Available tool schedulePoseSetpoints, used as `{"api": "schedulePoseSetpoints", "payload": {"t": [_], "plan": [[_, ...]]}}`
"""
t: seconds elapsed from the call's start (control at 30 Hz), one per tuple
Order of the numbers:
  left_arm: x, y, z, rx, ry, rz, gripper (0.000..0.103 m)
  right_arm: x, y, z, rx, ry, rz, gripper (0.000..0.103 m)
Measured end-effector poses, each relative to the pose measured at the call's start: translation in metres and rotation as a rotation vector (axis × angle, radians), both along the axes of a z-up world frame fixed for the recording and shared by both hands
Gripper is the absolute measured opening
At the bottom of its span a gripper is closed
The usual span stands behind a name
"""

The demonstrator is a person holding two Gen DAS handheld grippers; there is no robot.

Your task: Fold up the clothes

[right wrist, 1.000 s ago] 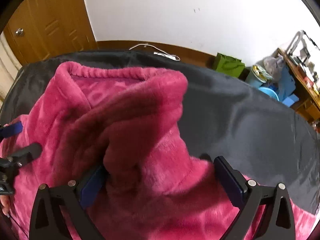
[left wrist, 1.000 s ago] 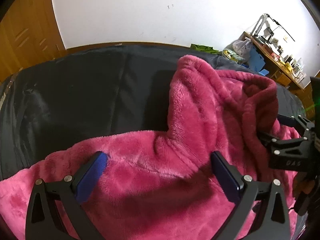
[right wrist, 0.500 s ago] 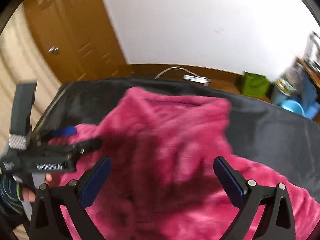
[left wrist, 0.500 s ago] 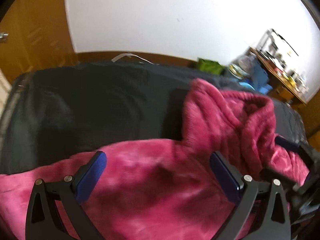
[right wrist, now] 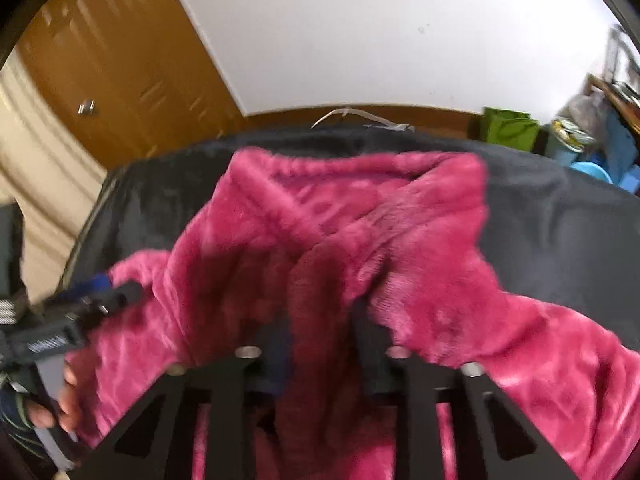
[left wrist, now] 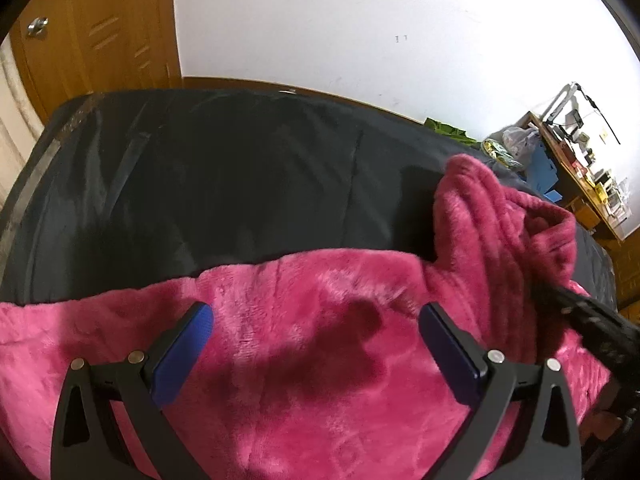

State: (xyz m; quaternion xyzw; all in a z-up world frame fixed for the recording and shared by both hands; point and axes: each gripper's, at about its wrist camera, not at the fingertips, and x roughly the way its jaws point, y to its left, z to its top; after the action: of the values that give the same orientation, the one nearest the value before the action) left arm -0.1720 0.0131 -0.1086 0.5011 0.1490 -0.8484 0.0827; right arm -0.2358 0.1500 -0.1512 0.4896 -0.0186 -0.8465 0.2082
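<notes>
At the left, the left gripper [left wrist: 316,344] hovers with its blue-padded jaws spread wide over the pink fleece garment [left wrist: 304,360], which lies rumpled on a black cover [left wrist: 220,184]. Further right, the garment's collar [right wrist: 360,168] stands raised, and the right gripper [right wrist: 322,344] is clenched on a fold of the fleece below it.

One pink fleece garment [left wrist: 320,360]; two tongs [left wrist: 316,344]
</notes>
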Motion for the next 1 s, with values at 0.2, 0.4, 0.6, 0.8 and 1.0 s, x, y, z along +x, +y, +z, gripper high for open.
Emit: {"api": "schedulePoseSetpoints", "payload": {"t": [0.2, 0.4, 0.6, 0.8, 1.0], "plan": [[0.002, -0.004, -0.005, 0.007, -0.001, 0.021, 0.103, 0.025, -0.027, 0.024, -0.005, 0.111, 0.129, 0.023], [0.002, 0.000, -0.004, 0.004, -0.004, 0.021, 0.103, 0.012, -0.037, -0.017, 0.009, 0.017, 0.204, 0.026], [0.003, 0.007, 0.009, 0.027, 0.023, 0.017, 0.103, 0.013, -0.018, 0.011, -0.082, 0.024, 0.165, 0.069], [-0.007, 0.040, 0.032, 0.067, 0.088, -0.074, 0.103, 0.028, 0.055, 0.038, -0.162, 0.067, -0.024, 0.079], [-0.027, 0.106, 0.027, 0.082, 0.102, -0.231, 0.103, 0.024, 0.107, 0.005, 0.003, -0.035, -0.225, 0.079]]}}
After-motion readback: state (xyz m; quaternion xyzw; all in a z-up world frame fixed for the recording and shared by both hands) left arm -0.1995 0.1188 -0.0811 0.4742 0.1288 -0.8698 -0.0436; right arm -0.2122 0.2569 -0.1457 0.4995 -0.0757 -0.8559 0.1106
